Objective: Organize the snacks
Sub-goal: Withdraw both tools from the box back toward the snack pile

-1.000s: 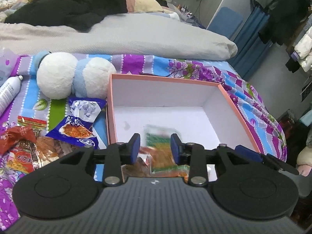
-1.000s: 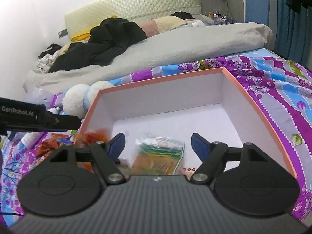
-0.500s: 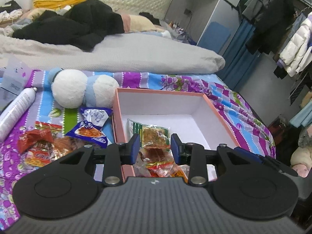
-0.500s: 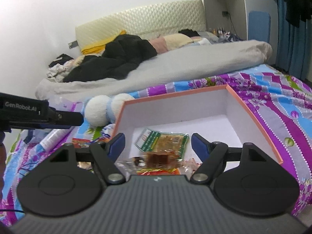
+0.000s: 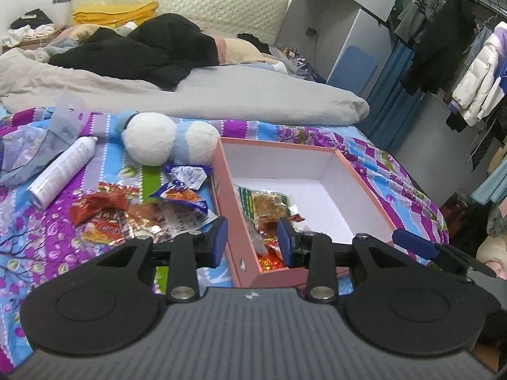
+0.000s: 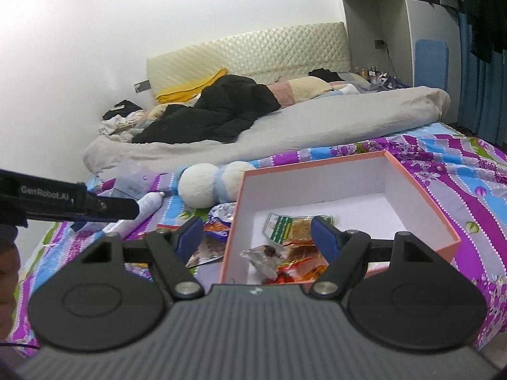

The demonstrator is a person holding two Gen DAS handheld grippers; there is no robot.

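Note:
A pink box [image 5: 279, 144] with a white inside lies open on the patterned bedspread. In it are a green snack packet [image 5: 265, 202] and red and orange packets [image 5: 269, 255] heaped in the near left corner. Loose snacks lie left of the box: a blue packet [image 5: 183, 199] and red packets [image 5: 100, 206]. My left gripper [image 5: 252, 240] hovers above the box's near left wall, open with nothing between its pads. My right gripper [image 6: 256, 231] hangs wide open and empty over the box [image 6: 317, 165], above the green packet [image 6: 290, 226] and the red heap [image 6: 301, 266].
A white and blue plush toy [image 5: 164, 142] and a white spray can [image 5: 61, 171] lie left of the box. A grey duvet [image 5: 221, 95] with black clothes crosses the bed behind. Hanging clothes [image 5: 469, 72] stand at the right. The left gripper's body [image 6: 63, 203] shows in the right wrist view.
Both grippers have drawn back and up from the box, which now looks smaller and farther off. More of the bed and loose snacks show. Neither jaw gap has changed.

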